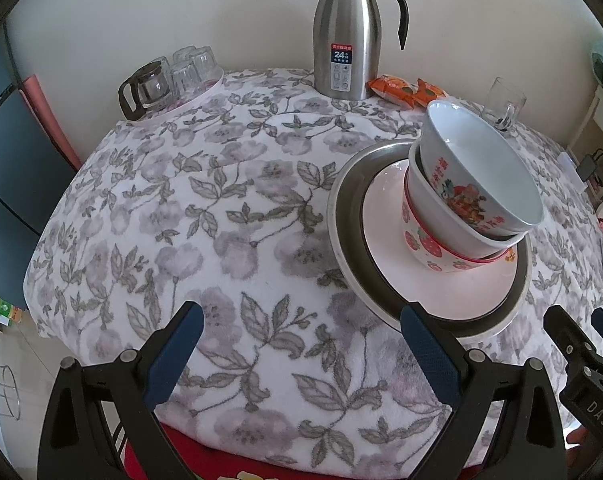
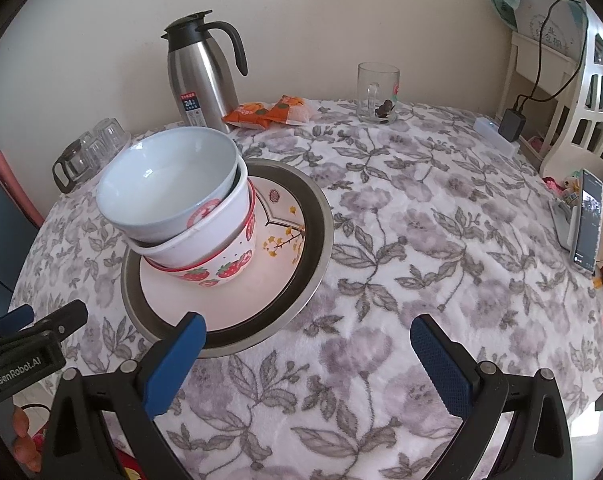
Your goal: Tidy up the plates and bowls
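Three bowls are nested in a stack: a pale blue-white bowl (image 1: pixel 483 168) (image 2: pixel 169 184) on top, a white bowl (image 1: pixel 441 216) (image 2: pixel 205 236) under it, and a strawberry-pattern bowl (image 1: pixel 425 248) (image 2: pixel 225 268) at the bottom. The stack leans and stands on a pink plate (image 1: pixel 385 236) (image 2: pixel 261 284), which lies in a metal-rimmed dish (image 1: pixel 341 216) (image 2: pixel 317 236). My left gripper (image 1: pixel 301 320) is open and empty over the cloth, left of the dish. My right gripper (image 2: pixel 307 332) is open and empty at the dish's near right edge.
A flower-print cloth (image 1: pixel 221 220) covers the round table. A steel thermos jug (image 1: pixel 345 36) (image 2: pixel 203 76), orange snack packets (image 1: pixel 401 90) (image 2: pixel 269 114) and a glass mug (image 1: pixel 501 104) (image 2: pixel 377 94) stand at the back. A tray of glasses (image 1: pixel 173 80) is back left. A phone (image 2: pixel 587 224) leans at the right.
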`<state>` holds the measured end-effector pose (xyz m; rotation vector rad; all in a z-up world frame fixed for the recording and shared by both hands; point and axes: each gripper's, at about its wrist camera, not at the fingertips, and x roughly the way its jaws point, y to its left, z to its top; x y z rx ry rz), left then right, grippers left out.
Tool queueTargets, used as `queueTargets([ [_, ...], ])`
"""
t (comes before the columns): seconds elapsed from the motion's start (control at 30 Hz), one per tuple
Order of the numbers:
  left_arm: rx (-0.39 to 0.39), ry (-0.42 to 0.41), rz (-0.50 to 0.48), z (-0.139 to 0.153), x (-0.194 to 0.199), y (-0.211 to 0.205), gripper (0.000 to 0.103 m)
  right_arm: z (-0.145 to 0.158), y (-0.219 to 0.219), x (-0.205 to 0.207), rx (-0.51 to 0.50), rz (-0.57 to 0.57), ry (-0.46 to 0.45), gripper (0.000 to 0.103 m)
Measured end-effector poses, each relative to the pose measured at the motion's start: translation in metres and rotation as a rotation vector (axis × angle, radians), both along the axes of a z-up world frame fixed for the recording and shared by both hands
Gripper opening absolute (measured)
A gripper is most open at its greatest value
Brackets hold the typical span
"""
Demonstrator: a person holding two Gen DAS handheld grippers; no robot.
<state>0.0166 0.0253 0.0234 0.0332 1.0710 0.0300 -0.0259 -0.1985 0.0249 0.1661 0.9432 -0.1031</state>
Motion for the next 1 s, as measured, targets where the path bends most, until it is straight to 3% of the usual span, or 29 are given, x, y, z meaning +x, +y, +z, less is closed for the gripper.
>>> queueTargets([
  [1.0,-0.014,-0.001,0.015,-0.0003,-0.0012,0.0009,0.099,-0.0046,-0.0009,0.0,-0.004,0.004,0.012,0.103],
])
